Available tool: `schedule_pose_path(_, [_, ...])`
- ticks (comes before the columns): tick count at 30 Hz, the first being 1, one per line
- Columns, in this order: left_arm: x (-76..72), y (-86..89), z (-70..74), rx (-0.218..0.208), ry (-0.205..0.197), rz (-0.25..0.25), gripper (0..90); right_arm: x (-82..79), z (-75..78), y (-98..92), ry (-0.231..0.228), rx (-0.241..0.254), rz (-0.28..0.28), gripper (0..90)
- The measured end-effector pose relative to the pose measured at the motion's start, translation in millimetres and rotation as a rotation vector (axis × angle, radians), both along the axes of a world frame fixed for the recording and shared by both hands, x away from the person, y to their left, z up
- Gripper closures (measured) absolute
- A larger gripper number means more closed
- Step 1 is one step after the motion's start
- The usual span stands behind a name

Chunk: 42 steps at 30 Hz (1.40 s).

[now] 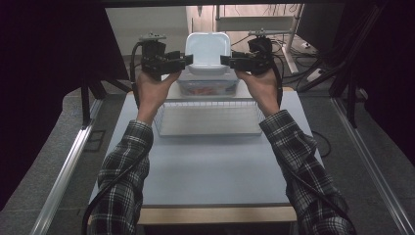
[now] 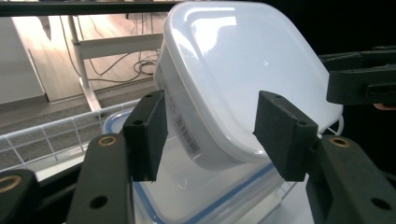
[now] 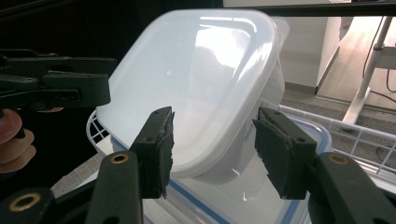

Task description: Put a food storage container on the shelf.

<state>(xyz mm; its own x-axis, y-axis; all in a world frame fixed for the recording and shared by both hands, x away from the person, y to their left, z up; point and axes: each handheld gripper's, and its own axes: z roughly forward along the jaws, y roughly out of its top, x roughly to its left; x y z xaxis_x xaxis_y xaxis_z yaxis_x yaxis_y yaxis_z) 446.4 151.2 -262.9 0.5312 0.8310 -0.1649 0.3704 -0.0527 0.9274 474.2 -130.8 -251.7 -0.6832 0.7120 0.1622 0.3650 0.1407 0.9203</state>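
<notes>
White plastic tub (image 1: 207, 50) leans tilted on the blue-rimmed container (image 1: 208, 88) beyond the wire basket (image 1: 208, 119) — we hold the left gripper (image 1: 188, 60) and right gripper (image 1: 224, 60) at its sides, jaws spread, pads off it.

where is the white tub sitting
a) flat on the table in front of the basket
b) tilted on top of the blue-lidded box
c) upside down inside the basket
b: the white tub leans tilted on the blue-lidded box, behind the wire basket.
</notes>
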Motion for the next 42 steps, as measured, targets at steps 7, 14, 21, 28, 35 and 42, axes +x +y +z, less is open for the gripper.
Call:
schedule_pose_path(7, [1.3,-0.2,3.5,0.01,-0.008,0.012,43.5,8.0,1.5,0.1,-0.018,0.007,-0.029,43.1])
schedule_pose_path(14, [-3.6,5.8,4.0,0.031,-0.02,0.022,39.1,7.3,3.4,-5.6,-0.037,0.009,-0.042,37.6])
schedule_pose_path(21, [-10.2,8.3,-0.6,0.017,-0.024,-0.004,34.1,0.4,1.4,-7.0,-0.031,0.004,-0.007,33.0])
schedule_pose_path(28, [-18.9,6.1,-13.4,0.012,-0.034,-0.067,23.1,-6.2,-8.9,-7.2,-0.033,-0.012,0.029,25.9])
schedule_pose_path(35, [-31.5,5.1,-32.7,-0.008,-0.03,-0.12,15.2,-16.7,-25.0,-13.6,-0.027,-0.009,0.067,20.7])
schedule_pose_path(42, [-45.6,6.3,-48.2,-0.009,-0.017,-0.151,9.8,-29.7,-42.3,-21.2,-0.028,-0.023,0.096,16.9])
